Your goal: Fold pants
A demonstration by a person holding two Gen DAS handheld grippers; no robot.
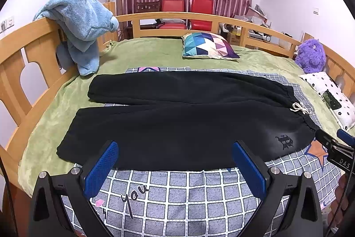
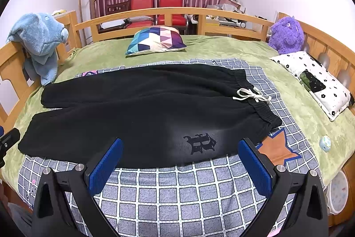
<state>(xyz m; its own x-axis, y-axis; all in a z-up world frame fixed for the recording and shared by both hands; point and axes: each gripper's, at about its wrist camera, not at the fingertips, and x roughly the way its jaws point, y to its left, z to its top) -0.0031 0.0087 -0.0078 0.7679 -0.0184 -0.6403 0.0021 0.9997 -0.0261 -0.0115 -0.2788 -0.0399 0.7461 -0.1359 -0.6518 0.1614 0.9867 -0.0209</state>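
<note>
Black fleece: the pants (image 1: pixel 182 117) lie flat on a checked sheet (image 1: pixel 195 194) spread over the green blanket (image 1: pixel 155 48) of the bed, both legs laid out and not yet folded.
Long axis: runs side to side across both views, waistband (image 2: pixel 255 99) with its white drawstring (image 2: pixel 253 94) at the right end, leg cuffs at the left end.
Legs: the far leg and the near leg lie side by side, a thin gap between them toward the cuffs.
Left tool (image 1: pixel 175 161): jaws wide apart, holding nothing, just short of the near edge of the pants around mid-leg.
Right tool (image 2: pixel 180 159): jaws likewise spread and empty, just short of the near edge by the printed letter (image 2: pixel 200 143) on the hip.
Which is nearer: the right tool sits closer to the waistband, the left closer to the cuffs; each has the near leg straight ahead.
Likely next move: both tools would take the near edge and carry it away from the person onto the far leg, a fold along the long axis.
Risk: thick cloth may slip or drag the sheet.
</note>
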